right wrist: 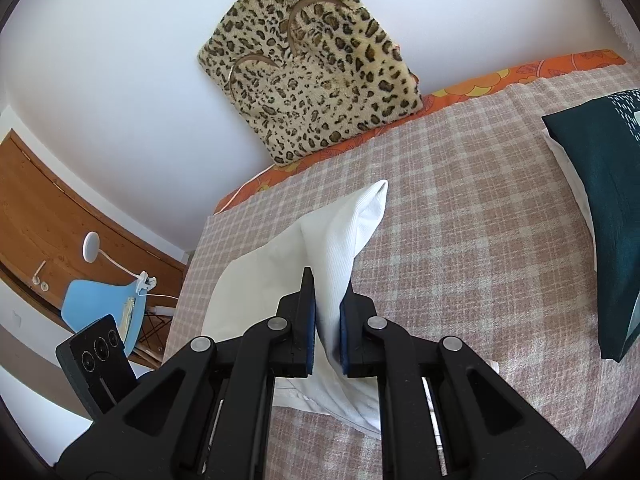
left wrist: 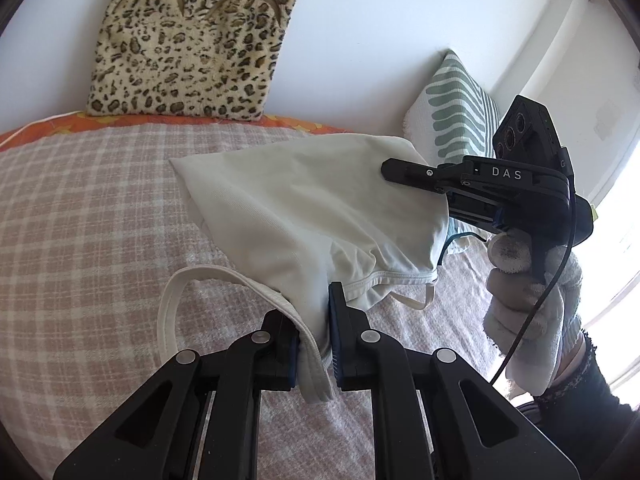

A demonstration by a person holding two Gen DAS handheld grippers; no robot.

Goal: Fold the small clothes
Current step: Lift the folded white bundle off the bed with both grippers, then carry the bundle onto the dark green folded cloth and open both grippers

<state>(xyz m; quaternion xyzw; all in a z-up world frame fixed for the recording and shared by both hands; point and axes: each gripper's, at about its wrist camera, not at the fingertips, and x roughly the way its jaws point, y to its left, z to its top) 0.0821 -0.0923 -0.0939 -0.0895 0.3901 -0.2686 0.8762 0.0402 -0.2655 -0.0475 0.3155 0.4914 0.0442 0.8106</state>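
Pink-and-cream checked bedcover (left wrist: 92,216) fills the working surface, with an orange patterned sheet (left wrist: 48,128) showing along its far edge against a white wall. On it lies the white garment (left wrist: 304,208), a small strappy top, part lifted and doubled over rather than flat. The left gripper (left wrist: 314,344) has its jaws nearly closed on the near hem by a strap, cloth pinched between the blue pads. The right gripper (right wrist: 328,320) is likewise clamped on a ridge of the white fabric, which rises to a peak beyond its fingers; in the left view it comes in from the right side, held by a gloved hand (left wrist: 528,280). The fold looks under way: one layer appears brought over, but the edges are not yet aligned, one strap loop trails loose at near left, and the piece has yet to be laid down and smoothed. A leopard-print cushion (right wrist: 316,68) leans on the wall at the far edge, a striped green pillow (left wrist: 456,116) and a dark teal pillow (right wrist: 604,216) sit to the right; none seems to block the fold.
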